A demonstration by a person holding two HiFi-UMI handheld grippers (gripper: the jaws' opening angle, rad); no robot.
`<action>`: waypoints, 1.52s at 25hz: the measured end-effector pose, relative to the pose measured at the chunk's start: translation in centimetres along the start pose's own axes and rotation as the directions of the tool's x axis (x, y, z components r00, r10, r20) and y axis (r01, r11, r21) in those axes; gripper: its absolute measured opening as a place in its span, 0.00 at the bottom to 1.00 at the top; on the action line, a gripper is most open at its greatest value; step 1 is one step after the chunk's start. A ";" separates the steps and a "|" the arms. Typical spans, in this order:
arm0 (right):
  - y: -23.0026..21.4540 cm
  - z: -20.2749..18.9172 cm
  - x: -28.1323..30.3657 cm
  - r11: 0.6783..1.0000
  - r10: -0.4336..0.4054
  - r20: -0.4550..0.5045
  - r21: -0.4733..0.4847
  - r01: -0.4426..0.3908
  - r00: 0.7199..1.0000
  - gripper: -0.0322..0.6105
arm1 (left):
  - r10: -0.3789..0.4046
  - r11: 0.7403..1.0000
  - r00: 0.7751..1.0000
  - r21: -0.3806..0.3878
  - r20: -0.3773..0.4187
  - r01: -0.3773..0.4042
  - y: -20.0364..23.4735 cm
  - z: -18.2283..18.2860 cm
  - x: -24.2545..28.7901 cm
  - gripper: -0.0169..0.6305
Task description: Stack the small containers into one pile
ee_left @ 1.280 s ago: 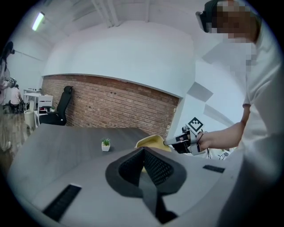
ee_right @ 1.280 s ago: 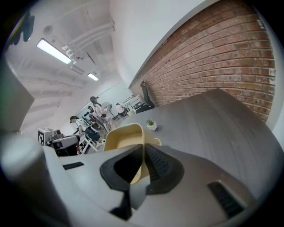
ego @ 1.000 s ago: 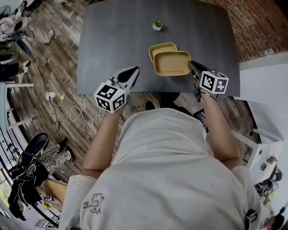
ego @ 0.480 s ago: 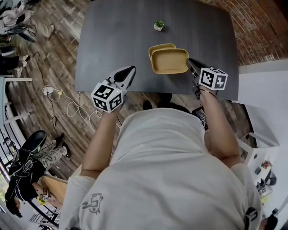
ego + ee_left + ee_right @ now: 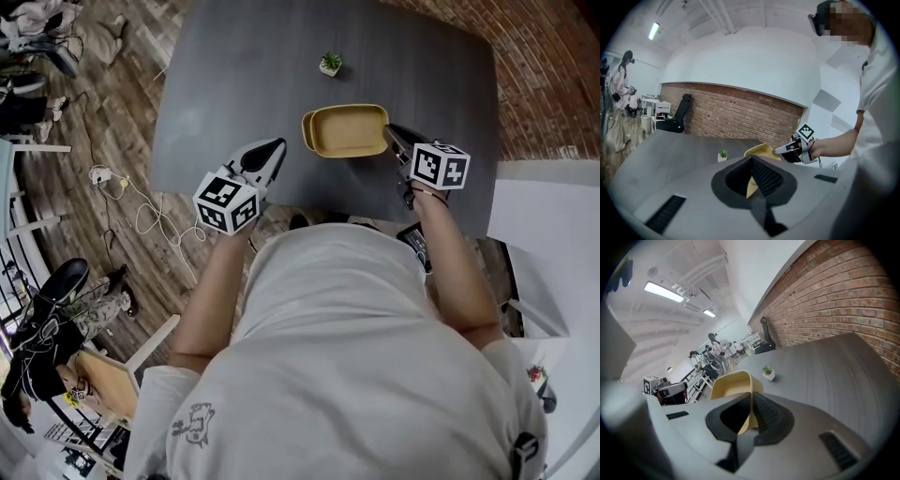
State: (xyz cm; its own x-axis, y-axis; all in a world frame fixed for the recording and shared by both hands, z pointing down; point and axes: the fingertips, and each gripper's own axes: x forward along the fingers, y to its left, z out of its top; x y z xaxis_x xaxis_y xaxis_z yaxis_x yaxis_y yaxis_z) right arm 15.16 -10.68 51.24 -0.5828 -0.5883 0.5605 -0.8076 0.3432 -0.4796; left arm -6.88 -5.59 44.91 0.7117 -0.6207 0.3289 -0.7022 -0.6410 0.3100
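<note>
Dark grey table (image 5: 234, 94), matte rectangular top, on a wood-plank floor (image 5: 103, 112). Toward the far side, a small potted plant (image 5: 329, 64) in a white pot, upright and standing alone. Nearer than the plant, a tan lower container (image 5: 307, 131) flat on the top, mostly covered by the upper container (image 5: 349, 129) — only its left rim showing.

Matt surfaces, mostly smooth.
The table (image 5: 244, 84) has a dark grey matt top with faint grain; the containers (image 5: 349, 129) look like smooth, matt tan plastic; the floor (image 5: 103, 122) is worn wood planking, the wall (image 5: 544, 66) rough red brick, the person's shirt (image 5: 347, 356) soft pale cloth.
</note>
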 end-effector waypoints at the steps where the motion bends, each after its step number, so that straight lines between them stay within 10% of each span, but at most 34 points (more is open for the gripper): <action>1: -0.4 0.1 0.2 1.000 0.008 -0.009 -0.002 -0.008 1.000 0.09 | 0.009 1.000 1.000 -0.001 -0.001 -0.009 -0.1 0.1 0.5 0.04; 15: -2.2 -3.0 2.4 0.994 0.113 -0.128 0.026 -0.111 0.985 0.09 | 0.080 0.996 0.996 -0.030 -0.044 -0.081 -0.7 -1.2 4.2 0.04; 38: -3.9 -5.2 6.7 0.988 0.079 -0.202 0.146 -0.050 0.976 0.09 | 0.020 0.991 0.991 -0.126 -0.135 -0.037 3.5 -4.4 7.1 0.04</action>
State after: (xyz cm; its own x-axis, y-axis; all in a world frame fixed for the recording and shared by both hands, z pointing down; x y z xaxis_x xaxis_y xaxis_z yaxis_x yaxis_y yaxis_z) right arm 13.98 -12.13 60.35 -0.6511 -0.3994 0.6454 -0.7556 0.2614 -0.6006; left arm -4.35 -10.25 52.30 0.6884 -0.5667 0.4527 -0.7250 -0.5555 0.4072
